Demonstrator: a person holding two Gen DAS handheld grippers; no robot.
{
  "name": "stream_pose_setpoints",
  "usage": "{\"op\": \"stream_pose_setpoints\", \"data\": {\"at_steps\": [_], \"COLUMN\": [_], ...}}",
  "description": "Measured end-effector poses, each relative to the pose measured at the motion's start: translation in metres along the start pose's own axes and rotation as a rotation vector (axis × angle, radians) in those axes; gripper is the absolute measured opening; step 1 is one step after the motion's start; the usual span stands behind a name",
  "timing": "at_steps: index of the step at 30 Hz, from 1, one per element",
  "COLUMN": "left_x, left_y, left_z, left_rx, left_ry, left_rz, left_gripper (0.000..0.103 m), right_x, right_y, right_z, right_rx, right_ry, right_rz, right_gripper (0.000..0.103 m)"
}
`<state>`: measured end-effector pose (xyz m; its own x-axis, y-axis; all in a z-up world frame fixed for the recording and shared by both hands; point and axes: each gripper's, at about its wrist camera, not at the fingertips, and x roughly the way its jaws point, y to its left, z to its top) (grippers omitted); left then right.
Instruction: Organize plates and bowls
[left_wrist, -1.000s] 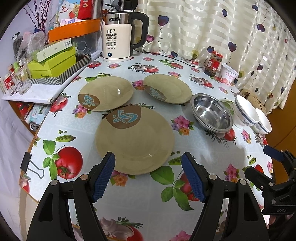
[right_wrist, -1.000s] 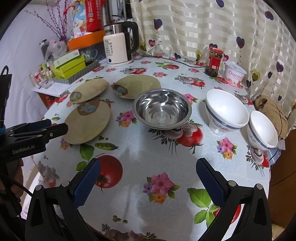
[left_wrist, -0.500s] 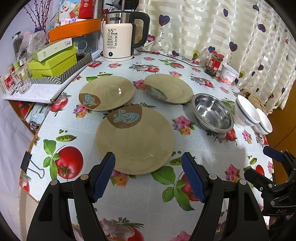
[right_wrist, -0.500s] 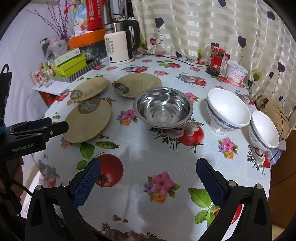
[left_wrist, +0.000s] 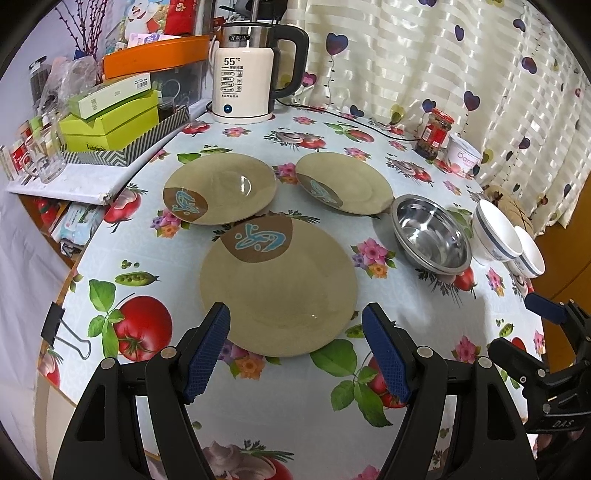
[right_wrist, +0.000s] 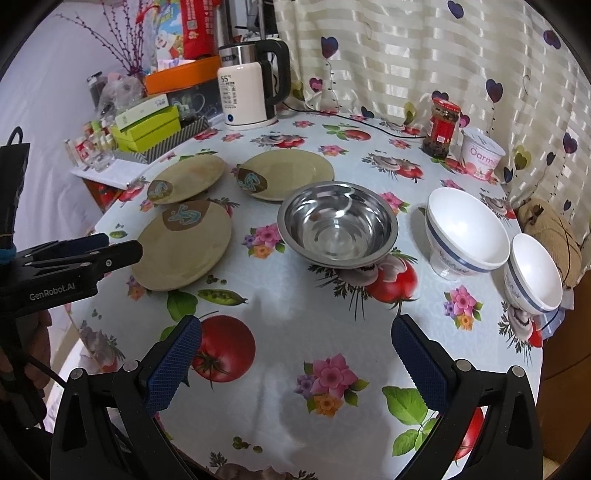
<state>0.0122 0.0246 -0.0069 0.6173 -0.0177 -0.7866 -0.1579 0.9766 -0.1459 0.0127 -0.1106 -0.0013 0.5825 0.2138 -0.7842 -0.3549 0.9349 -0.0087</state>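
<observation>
- three tan plates on the flowered tablecloth (left_wrist: 155, 254): big plate (left_wrist: 279, 291) nearest my left gripper (left_wrist: 295, 347), far-left plate (left_wrist: 221, 188) and far-right plate (left_wrist: 347, 182) behind it, side by side.
- far-left plate's near rim looks like it touches or just overlaps the big plate's far rim; cannot tell which.
- my left gripper fingers are spread wide, holding nothing, blue pads (left_wrist: 207, 349) either side of the big plate's near edge; cannot tell if they touch it.
- steel bowl (right_wrist: 338, 225) sits upright right of the plates, just beside the far-right plate, empty.
- two white bowls with blue bands right of the steel bowl: larger white bowl (right_wrist: 463, 230), then smaller white bowl (right_wrist: 533, 271) near the table edge; cannot tell if the two touch.
- my right gripper (right_wrist: 295, 363) is spread wide too, nothing between the fingers, over bare tablecloth in front of the steel bowl, well apart from it.
- in the right wrist view my left gripper comes in from the left, tips by the big plate's left rim.
- back of table: white kettle (left_wrist: 245, 86) reading 55, red-lidded jar (right_wrist: 443, 127), yogurt tub (right_wrist: 482, 155).
- green boxes (left_wrist: 110, 120) stacked on the side shelf left of the table.
</observation>
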Motion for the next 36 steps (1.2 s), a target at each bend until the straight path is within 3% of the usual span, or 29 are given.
{"op": "stream_pose_setpoints", "data": {"at_steps": [31, 36], "left_x": [0.018, 0.025], "left_y": [0.043, 0.057], "left_z": [0.019, 0.025], "left_rx": [-0.101, -0.124], "left_ry": [-0.009, -0.009], "left_rz": [0.023, 0.023], "left_gripper": [0.075, 0.071], "right_x": [0.024, 0.033], "right_y": [0.021, 0.029], "right_z": [0.043, 0.056], "right_rx": [-0.066, -0.089], "right_ry": [0.002, 0.002], "right_rz": [-0.012, 0.003], "right_gripper": [0.103, 0.101]}}
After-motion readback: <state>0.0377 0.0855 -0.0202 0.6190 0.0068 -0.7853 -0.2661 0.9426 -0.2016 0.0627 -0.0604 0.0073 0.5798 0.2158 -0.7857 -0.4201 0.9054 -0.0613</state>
